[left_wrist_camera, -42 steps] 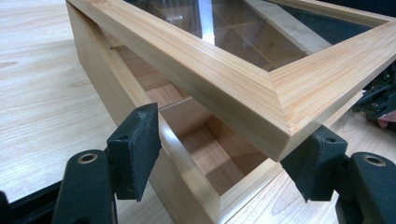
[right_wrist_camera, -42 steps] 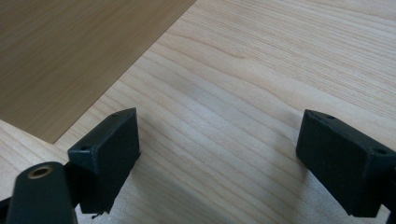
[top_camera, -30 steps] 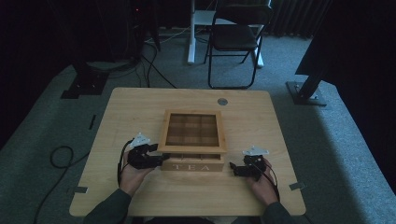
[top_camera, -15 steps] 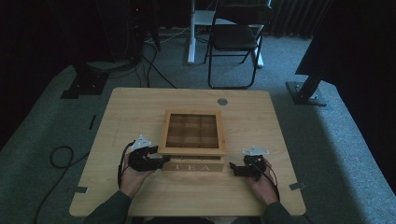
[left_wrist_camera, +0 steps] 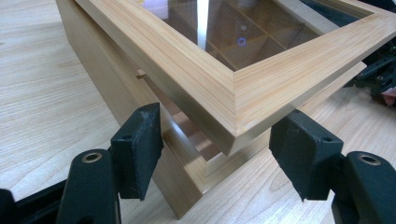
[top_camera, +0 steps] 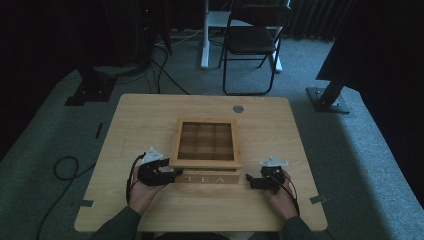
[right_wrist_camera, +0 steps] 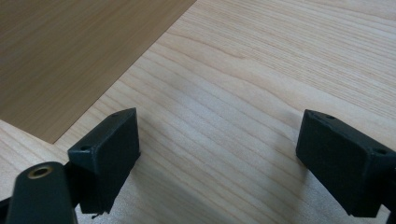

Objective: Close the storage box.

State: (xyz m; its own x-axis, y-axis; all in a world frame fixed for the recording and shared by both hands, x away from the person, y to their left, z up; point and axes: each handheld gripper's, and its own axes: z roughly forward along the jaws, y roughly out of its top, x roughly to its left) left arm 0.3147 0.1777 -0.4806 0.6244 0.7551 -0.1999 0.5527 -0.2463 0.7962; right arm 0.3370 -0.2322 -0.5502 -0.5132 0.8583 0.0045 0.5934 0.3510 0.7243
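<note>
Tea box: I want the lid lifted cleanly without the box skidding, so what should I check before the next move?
1. Left gripper open: ok, fingers spread.
2. Left fingers straddle the front-left corner of the lid: ok.
3. Fingers pressing on the lid: not ok, gaps show on both sides.
4. Lid seated on the tea box: not ok, a gap shows under the corner.
5. Right gripper steadying the box: not ok, open over bare table, apart from the box.
6. Latch or hinge state: cannot tell.
</note>
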